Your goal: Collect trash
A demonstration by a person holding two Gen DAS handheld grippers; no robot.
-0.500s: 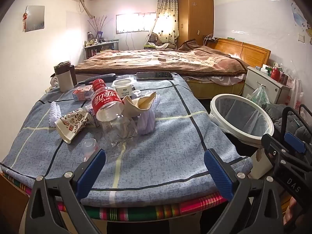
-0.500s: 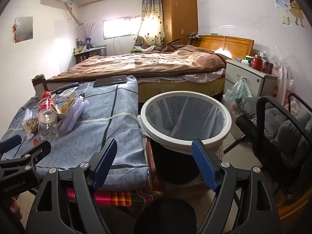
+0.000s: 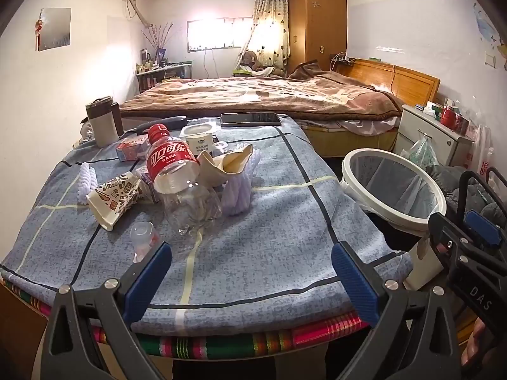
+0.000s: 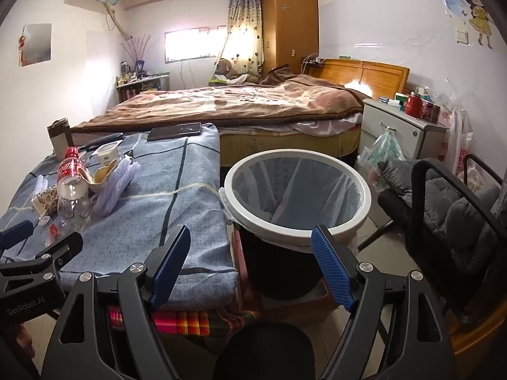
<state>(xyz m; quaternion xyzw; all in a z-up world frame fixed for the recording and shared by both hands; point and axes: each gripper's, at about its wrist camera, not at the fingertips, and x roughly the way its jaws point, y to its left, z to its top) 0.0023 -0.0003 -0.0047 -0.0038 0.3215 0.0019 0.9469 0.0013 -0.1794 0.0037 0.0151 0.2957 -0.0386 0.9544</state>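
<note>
Trash lies on the blue-clothed table: an empty cola bottle with a red label, a flattened paper cup, a small clear cup, a beige wrapper, a white yoghurt pot and a pale ribbed plastic piece. My left gripper hangs open over the table's near edge, nothing between its blue pads. A white-rimmed bin with a liner stands right of the table. My right gripper is open in front of the bin, holding nothing.
A phone and a lidded mug sit at the table's far end. Beyond is a bed, with a white nightstand on the right. A black chair with grey cushions stands right of the bin.
</note>
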